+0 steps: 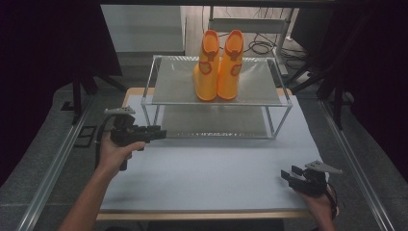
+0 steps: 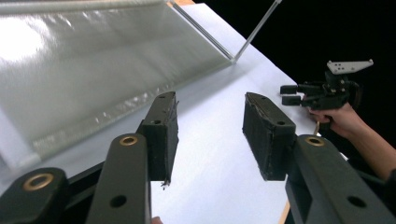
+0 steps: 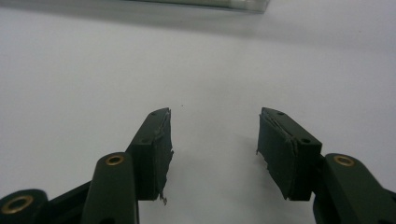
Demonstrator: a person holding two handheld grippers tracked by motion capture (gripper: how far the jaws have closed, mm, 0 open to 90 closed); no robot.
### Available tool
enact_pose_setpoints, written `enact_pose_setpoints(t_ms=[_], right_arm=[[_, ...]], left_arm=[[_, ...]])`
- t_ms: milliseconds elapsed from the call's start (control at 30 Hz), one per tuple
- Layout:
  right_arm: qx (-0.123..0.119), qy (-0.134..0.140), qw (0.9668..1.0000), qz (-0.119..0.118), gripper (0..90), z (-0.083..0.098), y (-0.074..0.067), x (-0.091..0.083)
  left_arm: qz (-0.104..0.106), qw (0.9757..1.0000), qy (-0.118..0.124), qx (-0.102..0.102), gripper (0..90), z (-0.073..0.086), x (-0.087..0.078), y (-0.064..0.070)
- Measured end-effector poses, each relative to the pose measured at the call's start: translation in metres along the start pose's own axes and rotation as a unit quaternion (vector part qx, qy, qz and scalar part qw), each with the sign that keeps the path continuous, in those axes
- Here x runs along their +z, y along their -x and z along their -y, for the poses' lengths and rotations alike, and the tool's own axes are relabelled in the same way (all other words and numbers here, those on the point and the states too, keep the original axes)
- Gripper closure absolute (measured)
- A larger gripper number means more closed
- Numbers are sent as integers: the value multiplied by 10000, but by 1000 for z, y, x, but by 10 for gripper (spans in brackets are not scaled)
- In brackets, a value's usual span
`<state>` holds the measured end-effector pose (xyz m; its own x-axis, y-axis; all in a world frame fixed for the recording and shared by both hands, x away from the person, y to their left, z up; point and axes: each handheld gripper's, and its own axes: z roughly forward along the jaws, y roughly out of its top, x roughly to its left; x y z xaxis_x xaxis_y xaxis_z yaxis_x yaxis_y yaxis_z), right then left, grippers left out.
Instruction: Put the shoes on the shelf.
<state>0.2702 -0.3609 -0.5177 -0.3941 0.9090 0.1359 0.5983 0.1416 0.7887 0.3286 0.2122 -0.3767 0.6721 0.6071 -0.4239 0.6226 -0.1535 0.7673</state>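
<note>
Here the left gripper [image 1: 155,133] hangs just in front of the left end of the wire rack [image 1: 284,98], near its lower shelf, held level in the person's left hand [image 1: 113,153]. Its jaws stand well apart with nothing between them; in the left gripper view they frame bare grey bench [image 2: 219,177] with the rack's lower shelf [image 2: 93,70] beyond.

Further right, at the middle of the rack's upper shelf, stand the orange boots [image 1: 219,67], a pair set upright side by side and touching, their toes turned toward the person. They are well apart from both grippers.

At the right, near the front corner of the bench [image 1: 207,173], the right gripper [image 1: 289,174] rests low in the person's right hand [image 1: 320,202], pointing toward the left. Its jaws are also wide, and the right gripper view shows plain bench surface between the pads [image 3: 156,154], with the rack's edge far off at the top.
</note>
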Motion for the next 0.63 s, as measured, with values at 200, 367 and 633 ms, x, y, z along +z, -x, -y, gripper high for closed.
enact_pose_setpoints(t_ms=[200,367,633], right_arm=[[-34,-9,10000,-11,442,0,-1,1],[-30,-22,10000,-17,442,0,-1,2],[-35,-15,10000,-18,439,0,-1,2]], left_arm=[[-131,9999,12,-20,534,24,-2,-3],[-185,9998,-42,14,527,26,-1,-4],[-290,9995,-85,38,474,29,8,-2]])
